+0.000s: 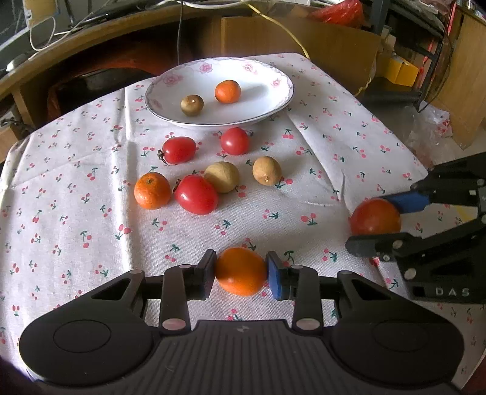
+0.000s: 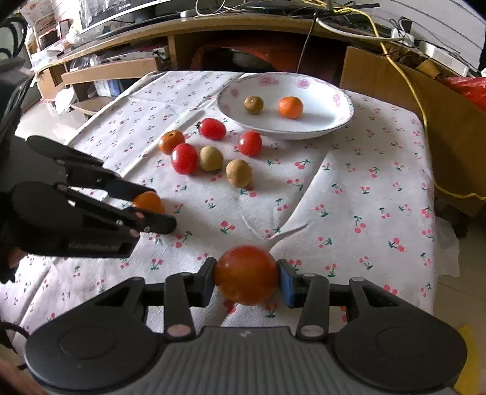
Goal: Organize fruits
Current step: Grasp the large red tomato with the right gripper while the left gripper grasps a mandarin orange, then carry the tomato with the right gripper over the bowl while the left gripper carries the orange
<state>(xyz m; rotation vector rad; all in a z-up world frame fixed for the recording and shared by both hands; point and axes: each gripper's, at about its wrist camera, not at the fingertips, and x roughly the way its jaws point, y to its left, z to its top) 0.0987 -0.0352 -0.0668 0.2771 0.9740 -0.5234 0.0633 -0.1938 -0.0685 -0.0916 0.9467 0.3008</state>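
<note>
My left gripper (image 1: 241, 272) is shut on a small orange (image 1: 241, 270), held just above the cloth; it also shows in the right wrist view (image 2: 148, 202). My right gripper (image 2: 246, 275) is shut on a red tomato (image 2: 246, 274), seen at the right in the left wrist view (image 1: 375, 216). A white floral plate (image 1: 270, 76) at the back holds a brown longan (image 1: 192, 105) and a small orange (image 1: 227, 91). In front of it lie three red tomatoes (image 1: 196, 194), two longans (image 1: 266, 170) and one orange (image 1: 152, 190).
The table has a white cherry-print cloth (image 1: 76, 212) with creases. Behind it are a wooden desk with cables (image 1: 91, 27) and cardboard boxes (image 1: 303, 36). The cloth drops off at the right edge (image 2: 431, 212).
</note>
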